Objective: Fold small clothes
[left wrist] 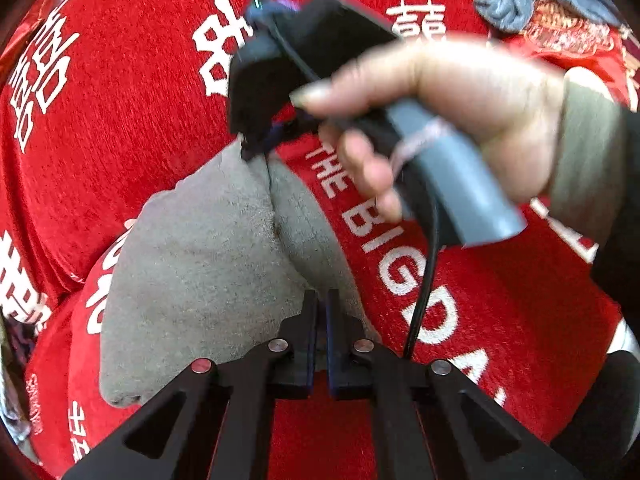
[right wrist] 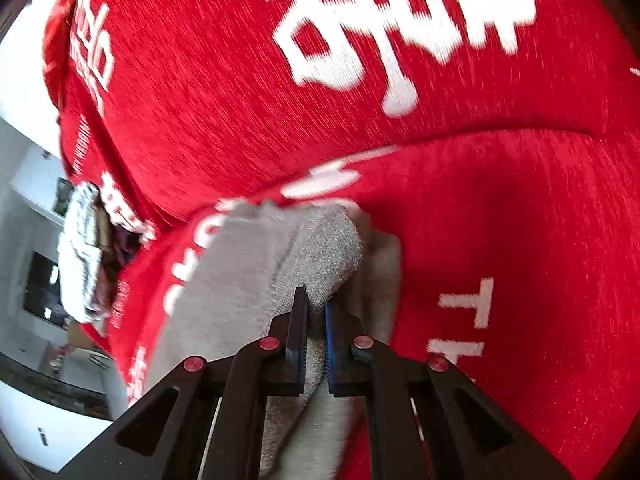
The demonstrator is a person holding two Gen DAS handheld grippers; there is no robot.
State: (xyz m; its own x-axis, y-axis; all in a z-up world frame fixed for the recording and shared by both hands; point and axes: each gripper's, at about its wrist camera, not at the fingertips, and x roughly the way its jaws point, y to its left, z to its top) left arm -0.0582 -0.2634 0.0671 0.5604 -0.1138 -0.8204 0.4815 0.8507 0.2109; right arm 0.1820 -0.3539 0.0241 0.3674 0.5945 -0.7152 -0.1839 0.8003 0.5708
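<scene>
A small grey fleecy cloth [left wrist: 200, 260] lies rumpled on a red cover [left wrist: 120, 100] printed with white characters and letters. My left gripper [left wrist: 322, 300] is shut on the cloth's near edge, its jaws almost touching with a fold of grey fabric pinched between them. A person's hand [left wrist: 460, 112] holds my right gripper [left wrist: 256, 148], whose tips are on the cloth's far corner. In the right wrist view the right gripper [right wrist: 316, 300] is shut on a raised fold of the same grey cloth [right wrist: 248, 280], with the red cover [right wrist: 480, 220] behind it.
A heap of grey-blue clothes [left wrist: 552, 0] and a red embroidered fabric [left wrist: 568, 36] lie at the far right. A black cable [left wrist: 424, 280] hangs from the right gripper. Past the cover's left edge are a silvery object [right wrist: 80, 248] and a white room.
</scene>
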